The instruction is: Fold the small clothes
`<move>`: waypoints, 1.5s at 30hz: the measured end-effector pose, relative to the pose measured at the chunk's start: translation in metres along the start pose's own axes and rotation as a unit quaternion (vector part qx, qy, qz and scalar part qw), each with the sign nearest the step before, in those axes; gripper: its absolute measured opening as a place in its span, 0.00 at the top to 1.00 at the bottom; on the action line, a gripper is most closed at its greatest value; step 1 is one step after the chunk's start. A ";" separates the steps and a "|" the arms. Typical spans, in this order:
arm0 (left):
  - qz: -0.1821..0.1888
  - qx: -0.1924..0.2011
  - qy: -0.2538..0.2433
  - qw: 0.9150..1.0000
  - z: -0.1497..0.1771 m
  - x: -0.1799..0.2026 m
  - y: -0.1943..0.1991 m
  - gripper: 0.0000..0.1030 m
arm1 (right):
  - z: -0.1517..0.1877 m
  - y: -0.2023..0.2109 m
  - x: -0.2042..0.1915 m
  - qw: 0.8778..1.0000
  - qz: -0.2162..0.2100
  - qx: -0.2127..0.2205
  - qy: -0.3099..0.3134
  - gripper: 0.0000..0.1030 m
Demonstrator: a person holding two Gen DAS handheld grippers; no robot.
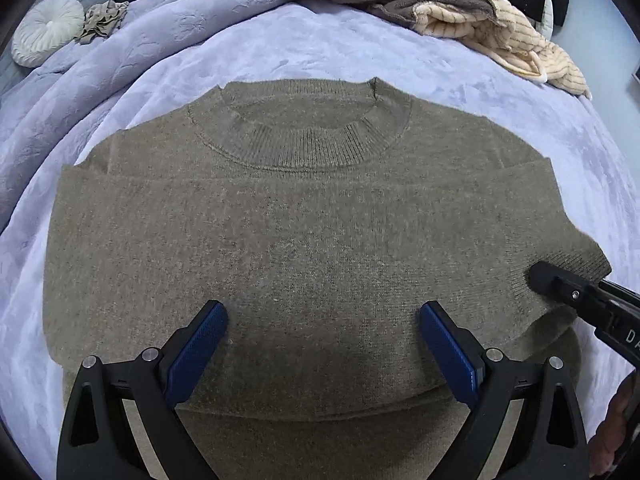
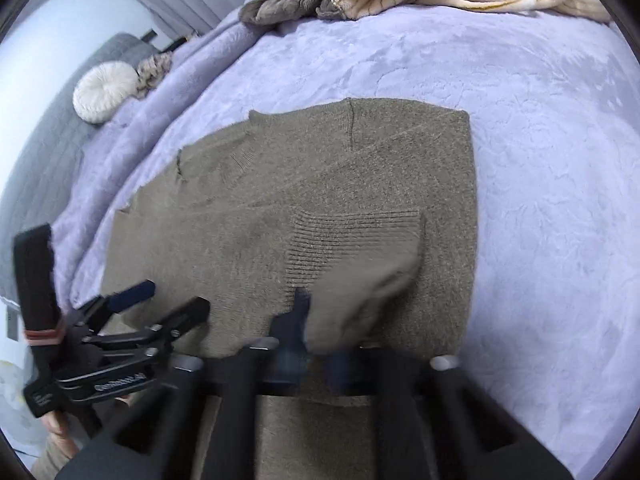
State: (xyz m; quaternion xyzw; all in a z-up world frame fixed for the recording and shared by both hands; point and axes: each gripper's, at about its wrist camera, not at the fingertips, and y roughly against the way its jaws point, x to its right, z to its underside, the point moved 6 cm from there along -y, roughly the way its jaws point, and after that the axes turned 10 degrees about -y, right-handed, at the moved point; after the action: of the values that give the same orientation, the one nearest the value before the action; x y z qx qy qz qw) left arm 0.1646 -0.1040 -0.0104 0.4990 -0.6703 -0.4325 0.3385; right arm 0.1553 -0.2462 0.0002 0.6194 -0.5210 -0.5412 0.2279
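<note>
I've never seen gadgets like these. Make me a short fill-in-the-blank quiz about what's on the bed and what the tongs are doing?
1. The brown sweater lies on a ____ blanket.
2. The left tongs hover over the sweater with their blue pads ____.
3. The right tongs are shut on the sweater's ribbed ____.
4. The round white cushion lies near the bed's ____ end.

Missing words: purple; open; cuff; far

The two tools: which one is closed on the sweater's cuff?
The right tool, pinching the ribbed cuff at the sweater's right edge. The left tool hangs open above the middle, holding nothing.
</note>
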 end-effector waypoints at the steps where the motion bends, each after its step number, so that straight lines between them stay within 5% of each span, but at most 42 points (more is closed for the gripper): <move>1: 0.002 0.009 0.004 1.000 -0.003 -0.003 0.007 0.05 | -0.001 0.009 -0.005 1.000 0.000 0.016 0.014 0.92; 5: -0.007 0.018 0.010 1.000 -0.006 -0.015 0.015 0.05 | -0.002 0.031 -0.008 0.998 -0.003 0.051 0.020 0.92; 9: -0.011 -0.025 0.024 0.999 0.010 -0.029 -0.010 0.05 | 0.002 0.017 0.015 0.998 0.044 0.047 0.006 0.92; 14: -0.009 -0.015 0.019 1.000 0.015 -0.036 -0.006 0.05 | 0.007 0.005 0.027 0.997 0.059 0.042 0.003 0.91; 17: -0.016 0.000 0.030 0.999 0.010 -0.051 0.005 0.05 | 0.002 0.019 0.026 0.994 0.088 0.057 -0.002 0.74; 19: -0.025 0.001 0.037 0.999 0.009 -0.064 0.005 0.05 | -0.002 0.041 0.024 0.985 0.133 0.105 0.011 0.39; 22: -0.038 -0.023 0.043 0.998 0.016 -0.080 -0.008 0.05 | -0.001 0.056 0.007 0.978 0.149 0.142 0.042 0.29; 26: -0.043 -0.020 0.027 0.999 0.026 -0.084 -0.010 0.05 | 0.011 0.028 -0.021 0.980 0.145 0.099 0.096 0.29; 30: -0.041 -0.022 0.027 0.999 0.029 -0.085 -0.003 0.05 | 0.026 -0.026 -0.017 0.977 0.184 0.001 0.109 0.29; 37: -0.040 -0.014 0.016 0.999 0.047 -0.086 0.016 0.05 | 0.027 0.004 -0.051 0.981 0.160 0.038 0.106 0.24; 42: -0.043 -0.038 0.006 0.998 0.056 -0.090 0.006 0.05 | 0.046 -0.036 -0.044 0.978 0.186 -0.038 0.088 0.23; 45: -0.037 -0.018 0.009 0.999 0.061 -0.089 0.025 0.05 | 0.047 -0.022 -0.048 0.982 0.172 -0.017 0.070 0.22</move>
State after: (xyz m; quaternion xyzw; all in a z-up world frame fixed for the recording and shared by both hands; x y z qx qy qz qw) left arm 0.1255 -0.0007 -0.0133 0.5211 -0.6406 -0.4524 0.3368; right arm 0.1273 -0.1819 -0.0121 0.5533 -0.5930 -0.4579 0.3640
